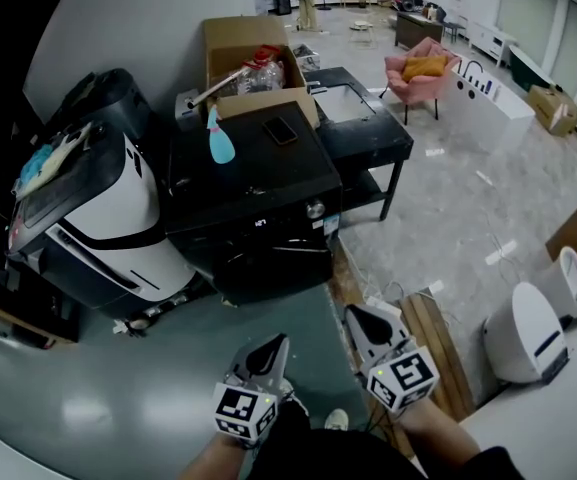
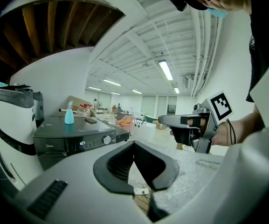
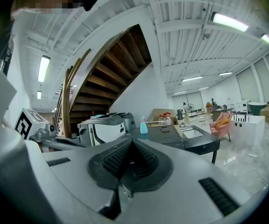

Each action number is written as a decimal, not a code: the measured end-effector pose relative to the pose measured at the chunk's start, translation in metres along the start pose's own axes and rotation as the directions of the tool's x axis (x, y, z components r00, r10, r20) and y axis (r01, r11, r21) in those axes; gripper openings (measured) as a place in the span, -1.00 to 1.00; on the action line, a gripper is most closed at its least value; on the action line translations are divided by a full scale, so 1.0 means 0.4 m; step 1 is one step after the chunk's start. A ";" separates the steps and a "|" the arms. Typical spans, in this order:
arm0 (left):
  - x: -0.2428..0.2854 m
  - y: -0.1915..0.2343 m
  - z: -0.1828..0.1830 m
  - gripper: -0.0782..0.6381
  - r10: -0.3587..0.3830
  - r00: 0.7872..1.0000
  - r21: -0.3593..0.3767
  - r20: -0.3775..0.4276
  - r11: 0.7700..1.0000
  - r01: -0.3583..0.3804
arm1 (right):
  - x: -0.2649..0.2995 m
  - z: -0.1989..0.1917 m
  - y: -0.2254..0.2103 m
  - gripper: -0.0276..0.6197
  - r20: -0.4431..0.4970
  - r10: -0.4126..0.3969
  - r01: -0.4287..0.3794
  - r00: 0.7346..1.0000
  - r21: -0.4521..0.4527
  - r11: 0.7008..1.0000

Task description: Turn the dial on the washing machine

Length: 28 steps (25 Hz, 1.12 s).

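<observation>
The task looks to be at its approach stage: neither tool has reached the black front-loading washing machine, which stands well ahead of the person across grey floor. Its small round silver dial sits at the right end of the machine's front control strip, beside a lit display, and nothing is touching it.

The left gripper and the right gripper are both held low in front of the person, well short of the machine. Each has its jaws closed together with nothing between them.

The next move probably calls for bringing one gripper up to the dial's height. Its jaws would have to spread wide enough to straddle the knob and close on its rim before the wrist rolls. The right gripper seems the closer to the dial's side of the machine.

An open brown cardboard box stands just behind the machine's top. It holds a jumble with something red and clear plastic in it, and a pale stick pokes out over its front edge.

On the machine's lid stand a light-blue spray bottle and a flat dark phone-like slab.
</observation>
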<state>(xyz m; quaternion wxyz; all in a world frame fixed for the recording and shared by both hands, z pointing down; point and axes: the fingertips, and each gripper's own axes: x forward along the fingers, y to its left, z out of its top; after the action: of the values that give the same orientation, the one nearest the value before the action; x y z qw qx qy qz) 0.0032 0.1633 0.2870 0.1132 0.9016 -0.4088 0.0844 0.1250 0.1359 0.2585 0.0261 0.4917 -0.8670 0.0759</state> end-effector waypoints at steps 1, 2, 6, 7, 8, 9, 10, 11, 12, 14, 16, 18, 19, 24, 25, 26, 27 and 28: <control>-0.012 -0.025 -0.004 -0.77 0.004 1.000 0.002 -0.001 1.000 -0.004 | -0.026 -0.003 0.005 -0.92 0.000 0.006 -0.006 1.000 0.002 1.000; -0.024 -0.047 -0.008 -0.77 0.008 1.000 0.004 -0.002 1.000 -0.008 | -0.050 -0.006 0.010 -0.92 -0.001 0.012 -0.012 1.000 0.003 1.000; -0.068 -0.117 -0.015 -0.77 0.026 1.000 0.012 0.003 1.000 -0.026 | -0.123 -0.019 0.022 -0.92 -0.004 0.024 -0.024 1.000 0.006 1.000; -0.078 -0.128 -0.016 -0.77 0.032 0.999 0.014 0.006 0.999 -0.032 | -0.136 -0.019 0.027 -0.92 -0.011 0.024 -0.024 1.000 0.010 1.000; -0.089 -0.136 -0.020 -0.77 0.039 0.999 0.013 0.007 0.999 -0.039 | -0.146 -0.019 0.033 -0.92 -0.016 0.025 -0.025 1.000 0.012 1.000; -0.100 -0.142 -0.024 -0.77 0.047 0.999 0.010 0.007 0.999 -0.047 | -0.154 -0.021 0.039 -0.92 -0.017 0.029 -0.029 0.999 0.012 1.000; -0.112 -0.147 -0.029 -0.77 0.055 0.998 0.008 0.006 0.998 -0.055 | -0.160 -0.023 0.047 -0.92 -0.014 0.035 -0.035 0.999 0.010 0.999; -0.123 -0.150 -0.034 -0.77 0.062 0.998 0.006 0.007 0.998 -0.062 | -0.165 -0.027 0.055 -0.92 -0.012 0.041 -0.041 0.999 0.008 0.999; -0.136 -0.151 -0.038 -0.77 0.070 0.998 0.005 0.007 0.998 -0.070 | -0.167 -0.029 0.066 -0.92 -0.011 0.046 -0.046 0.999 0.008 0.999; -0.165 -0.148 -0.045 -0.77 0.085 0.996 0.004 0.007 0.996 -0.085 | -0.167 -0.037 0.093 -0.92 -0.014 0.059 -0.059 0.998 0.013 0.998; -0.198 -0.141 -0.051 -0.77 0.098 0.995 0.001 0.007 0.995 -0.098 | -0.166 -0.045 0.126 -0.92 -0.021 0.072 -0.072 0.997 0.021 0.997; -0.234 -0.133 -0.056 -0.77 0.110 0.994 -0.003 0.009 0.994 -0.109 | -0.162 -0.055 0.162 -0.92 -0.021 0.091 -0.090 0.996 0.021 0.996; -0.253 -0.125 -0.058 -0.77 0.114 0.993 -0.004 0.011 0.993 -0.114 | -0.159 -0.058 0.182 -0.92 -0.023 0.097 -0.097 0.995 0.021 0.995; -0.349 -0.063 -0.059 -0.77 0.136 0.990 -0.007 0.026 0.991 -0.135 | -0.129 -0.051 0.281 -0.92 -0.019 0.095 -0.095 0.995 0.001 0.995; -0.367 -0.051 -0.057 -0.77 0.134 0.990 -0.002 0.031 0.991 -0.135 | -0.123 -0.049 0.302 -0.92 -0.020 0.090 -0.090 0.996 0.000 0.996; -0.385 -0.041 -0.056 -0.77 0.131 0.991 0.003 0.034 0.991 -0.132 | -0.119 -0.046 0.322 -0.92 -0.022 0.085 -0.085 0.996 0.001 0.996; -0.402 -0.031 -0.056 -0.77 0.127 0.991 0.004 0.035 0.992 -0.127 | -0.114 -0.046 0.342 -0.92 -0.023 0.081 -0.081 0.996 0.000 0.997; -0.417 -0.022 -0.057 -0.77 0.119 0.992 0.004 0.035 0.993 -0.120 | -0.110 -0.046 0.362 -0.92 -0.020 0.079 -0.079 0.997 -0.003 0.997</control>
<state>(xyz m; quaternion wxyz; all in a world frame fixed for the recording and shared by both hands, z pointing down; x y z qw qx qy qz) -0.1001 0.2948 0.2668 0.0980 0.8772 -0.4637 0.0767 0.0232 0.2492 0.2563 0.0326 0.4563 -0.8856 0.0801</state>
